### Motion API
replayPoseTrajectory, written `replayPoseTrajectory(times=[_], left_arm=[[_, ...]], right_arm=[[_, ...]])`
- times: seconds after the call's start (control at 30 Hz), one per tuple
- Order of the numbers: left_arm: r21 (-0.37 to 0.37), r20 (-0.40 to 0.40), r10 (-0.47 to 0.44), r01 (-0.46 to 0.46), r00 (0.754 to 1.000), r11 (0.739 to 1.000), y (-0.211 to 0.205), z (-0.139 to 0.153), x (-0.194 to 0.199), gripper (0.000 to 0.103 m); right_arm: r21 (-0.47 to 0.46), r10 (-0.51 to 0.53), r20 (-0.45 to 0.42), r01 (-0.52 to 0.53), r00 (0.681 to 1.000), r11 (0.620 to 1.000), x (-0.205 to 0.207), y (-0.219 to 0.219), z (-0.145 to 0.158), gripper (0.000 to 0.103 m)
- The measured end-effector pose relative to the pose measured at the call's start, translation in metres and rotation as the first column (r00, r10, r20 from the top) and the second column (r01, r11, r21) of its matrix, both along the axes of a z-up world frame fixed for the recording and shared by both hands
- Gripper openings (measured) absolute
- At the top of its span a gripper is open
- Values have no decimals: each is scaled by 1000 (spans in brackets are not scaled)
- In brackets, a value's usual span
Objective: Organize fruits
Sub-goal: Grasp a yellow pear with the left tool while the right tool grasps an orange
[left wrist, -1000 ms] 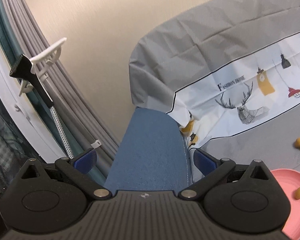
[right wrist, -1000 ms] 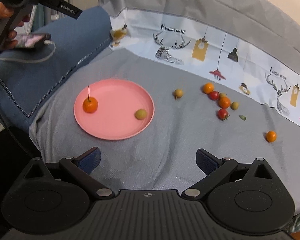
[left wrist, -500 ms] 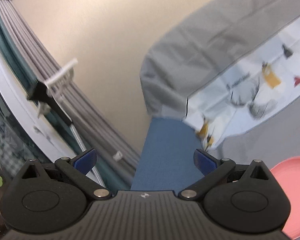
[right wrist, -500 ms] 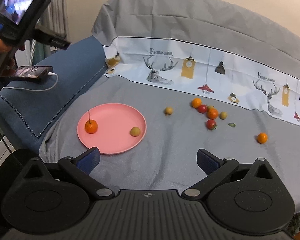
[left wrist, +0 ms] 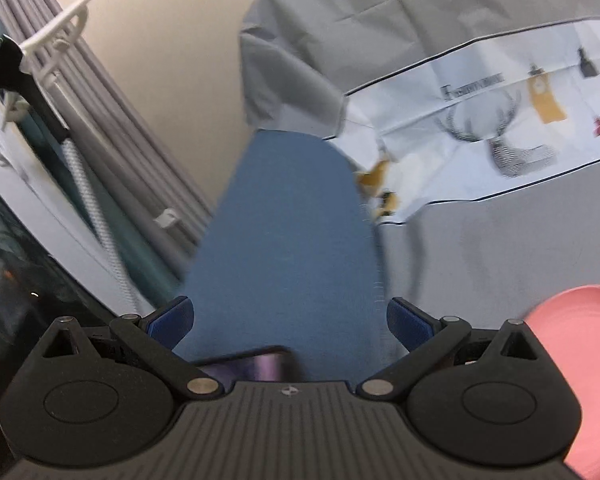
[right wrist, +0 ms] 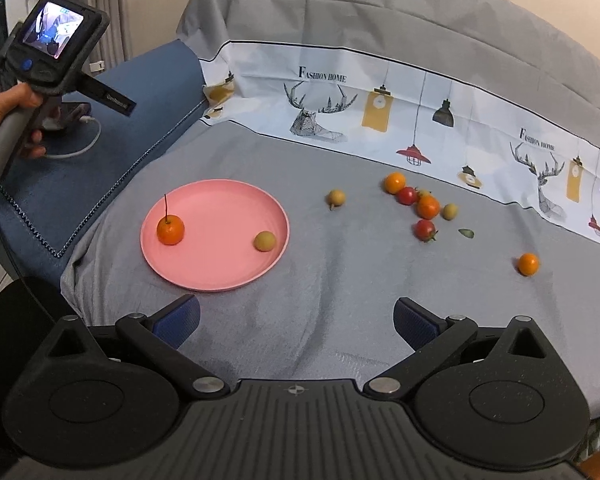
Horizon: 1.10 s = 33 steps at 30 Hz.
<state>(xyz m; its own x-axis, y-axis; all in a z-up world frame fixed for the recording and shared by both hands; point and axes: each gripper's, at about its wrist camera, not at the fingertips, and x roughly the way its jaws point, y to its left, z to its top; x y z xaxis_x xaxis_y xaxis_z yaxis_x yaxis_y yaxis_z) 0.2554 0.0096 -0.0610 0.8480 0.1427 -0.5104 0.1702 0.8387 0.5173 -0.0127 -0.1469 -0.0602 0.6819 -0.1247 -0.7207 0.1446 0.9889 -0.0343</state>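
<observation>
In the right wrist view a pink plate (right wrist: 220, 276) lies on the grey cloth and holds an orange fruit with a long stem (right wrist: 170, 230) and a small yellow-green fruit (right wrist: 265, 241). Loose fruits lie to its right: a yellow one (right wrist: 335, 197), a cluster of orange and red ones (right wrist: 418, 202), and a lone orange one (right wrist: 528, 264). My right gripper (right wrist: 296, 320) is open and empty, above the cloth in front of the plate. My left gripper (left wrist: 290, 320) is open and empty over the blue cushion (left wrist: 284, 248); the plate's edge (left wrist: 580, 332) shows at right.
The left hand-held unit (right wrist: 56, 44) is raised over the blue cushion (right wrist: 112, 120) at the left. A phone with a white cable (right wrist: 74, 114) lies on that cushion. A printed cloth backrest (right wrist: 380, 92) rises behind the fruits. Curtains and a window frame (left wrist: 60, 140) stand far left.
The left gripper's view swung up and then back down, and the phone now shows at its bottom edge. The right gripper has pulled back and up, so the plate and fruits look farther away.
</observation>
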Motion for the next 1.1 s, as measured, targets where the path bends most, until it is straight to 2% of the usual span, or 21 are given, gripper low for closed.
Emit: replayPoseTrajectory(times=[0.2, 0.3, 0.4, 0.5, 0.6, 0.73, 0.87, 0.93, 1.1], left_arm=[[-53, 50, -143, 146, 988, 988, -51, 30, -44, 103], [-107, 63, -198, 204, 978, 973, -78, 51, -61, 103], [-155, 28, -257, 258, 966, 954, -115, 62, -70, 103], [-202, -33, -299, 286, 954, 937, -157, 57, -70, 103], [-223, -107, -315, 286, 943, 932, -198, 36, -60, 103], [-245, -262, -312, 250, 913, 937, -244, -17, -29, 103], [-287, -408, -252, 139, 878, 948, -264, -71, 14, 103], [-283, -445, -212, 88, 870, 955, -269, -92, 34, 103], [-279, -541, -154, -4, 827, 960, -277, -137, 73, 103]], right_arm=[[38, -37, 25, 36, 999, 999, -2, -16, 1, 102], [92, -104, 35, 100, 994, 991, 2, -39, 1, 102], [155, -217, 37, 208, 976, 966, 9, -77, -4, 102], [191, -331, 51, 316, 942, 929, 13, -124, -11, 102], [170, -405, 61, 390, 912, 905, 22, -173, -28, 102], [144, -490, 55, 479, 870, 866, 38, -235, -62, 102], [138, -555, 6, 549, 832, 824, 62, -297, -105, 102], [141, -583, -12, 578, 813, 804, 75, -321, -125, 102], [167, -617, -61, 617, 785, 769, 105, -370, -169, 102]])
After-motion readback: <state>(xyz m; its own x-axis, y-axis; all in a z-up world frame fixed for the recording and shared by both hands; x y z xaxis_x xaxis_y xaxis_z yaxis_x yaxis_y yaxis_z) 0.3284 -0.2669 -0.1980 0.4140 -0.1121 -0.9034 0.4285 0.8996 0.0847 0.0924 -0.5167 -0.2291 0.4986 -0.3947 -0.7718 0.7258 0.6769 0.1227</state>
